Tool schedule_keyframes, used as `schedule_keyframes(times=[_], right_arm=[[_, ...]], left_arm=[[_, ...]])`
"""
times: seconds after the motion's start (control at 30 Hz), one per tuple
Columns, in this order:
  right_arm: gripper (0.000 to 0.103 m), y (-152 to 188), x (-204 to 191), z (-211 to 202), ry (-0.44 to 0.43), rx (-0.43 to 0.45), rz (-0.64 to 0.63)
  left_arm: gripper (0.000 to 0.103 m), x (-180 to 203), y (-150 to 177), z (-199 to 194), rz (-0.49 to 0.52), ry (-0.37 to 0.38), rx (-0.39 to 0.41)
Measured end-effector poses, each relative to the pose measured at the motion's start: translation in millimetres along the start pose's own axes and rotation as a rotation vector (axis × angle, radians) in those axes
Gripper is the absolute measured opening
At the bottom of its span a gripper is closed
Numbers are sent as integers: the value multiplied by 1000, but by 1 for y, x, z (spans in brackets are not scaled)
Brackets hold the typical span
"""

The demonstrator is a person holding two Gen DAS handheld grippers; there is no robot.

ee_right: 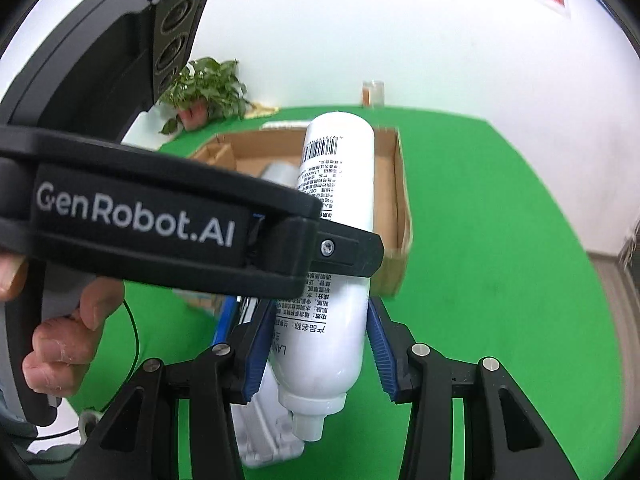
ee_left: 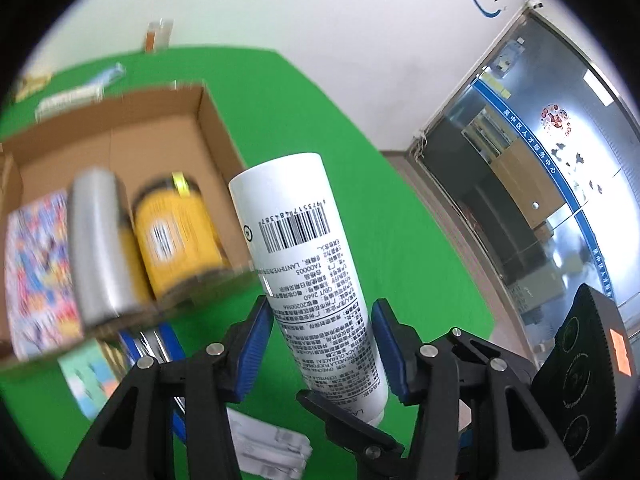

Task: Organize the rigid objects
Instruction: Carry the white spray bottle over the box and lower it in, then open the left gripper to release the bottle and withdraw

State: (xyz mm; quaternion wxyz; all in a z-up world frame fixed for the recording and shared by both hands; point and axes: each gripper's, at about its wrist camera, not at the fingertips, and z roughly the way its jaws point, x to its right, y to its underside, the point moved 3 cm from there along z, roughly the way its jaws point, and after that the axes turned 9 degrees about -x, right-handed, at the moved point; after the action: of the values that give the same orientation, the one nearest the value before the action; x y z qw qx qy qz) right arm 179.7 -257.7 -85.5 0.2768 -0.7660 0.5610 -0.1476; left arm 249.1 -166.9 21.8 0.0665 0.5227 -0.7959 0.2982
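A white tube with a barcode and black print [ee_left: 308, 264] stands between the blue pads of my left gripper [ee_left: 320, 332], which is shut on it above the green table. In the right wrist view the same tube [ee_right: 332, 320] lies between the fingers of my right gripper [ee_right: 320, 344], whose jaws stand apart from it, open. The left gripper's black body [ee_right: 160, 216] crosses that view and clamps the tube. A cardboard box [ee_left: 200, 120] to the left holds a yellow jar [ee_left: 176, 232], a silver can [ee_left: 100, 248] and a colourful packet [ee_left: 36, 272].
The green table [ee_left: 312, 120] ends at a white wall. Flat packets [ee_left: 80, 92] lie behind the box, a blue-and-teal item [ee_left: 92, 376] and a white plastic piece [ee_left: 272, 448] in front. A potted plant [ee_right: 208, 92] and a small glass [ee_right: 373, 93] stand at the far edge.
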Motion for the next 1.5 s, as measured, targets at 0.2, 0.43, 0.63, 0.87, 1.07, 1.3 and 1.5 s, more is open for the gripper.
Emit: schedule_keyframes(times=[0.2, 0.43, 0.63, 0.87, 1.07, 1.3, 1.5], right_arm=[[44, -50, 7, -18, 12, 57, -39], [44, -112, 26, -5, -46, 54, -63], [44, -128, 63, 28, -113, 14, -31], [44, -118, 95, 95, -132, -42, 14], [44, -97, 104, 147, -127, -108, 53], [43, -85, 105, 169, -91, -181, 97], [43, -82, 106, 167, -75, -207, 104]], left_arm=[[50, -4, -43, -29, 28, -24, 59], [50, -27, -94, -36, 5, -59, 78], [50, -53, -128, -7, -35, -80, 24], [50, -82, -135, 57, -82, -74, -95], [49, -94, -126, 97, -117, -79, -191], [50, -88, -119, 111, -133, -77, -249], [50, -91, -113, 91, -108, -80, -215]])
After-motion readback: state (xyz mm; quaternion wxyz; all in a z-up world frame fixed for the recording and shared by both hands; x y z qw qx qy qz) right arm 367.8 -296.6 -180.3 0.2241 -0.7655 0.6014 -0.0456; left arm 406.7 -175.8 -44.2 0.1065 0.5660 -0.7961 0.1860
